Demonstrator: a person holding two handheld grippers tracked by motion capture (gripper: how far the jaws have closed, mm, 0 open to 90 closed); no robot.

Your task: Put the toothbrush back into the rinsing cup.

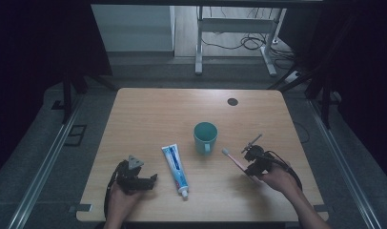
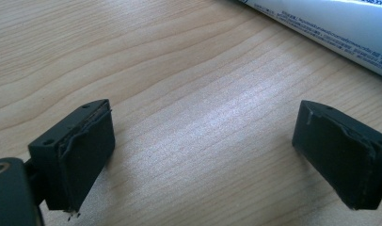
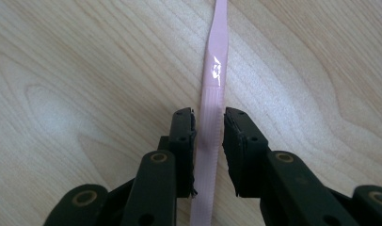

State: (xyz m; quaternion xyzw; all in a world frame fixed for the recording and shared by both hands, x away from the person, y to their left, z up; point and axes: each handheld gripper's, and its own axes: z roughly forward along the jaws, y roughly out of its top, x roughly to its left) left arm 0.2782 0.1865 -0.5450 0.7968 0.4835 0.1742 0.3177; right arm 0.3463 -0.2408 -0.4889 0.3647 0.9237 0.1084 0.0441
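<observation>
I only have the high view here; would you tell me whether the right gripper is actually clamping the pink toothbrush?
Observer: In the right gripper view, the right gripper has a jaw on each side of the toothbrush handle. A thin gap shows beside the handle, so the jaws look open rather than clamped.
Operator: Thank you. Are the left gripper's jaws around anything?
Observer: No. The left gripper has its jaws wide apart over bare table, and the toothpaste tube lies beyond them.
</observation>
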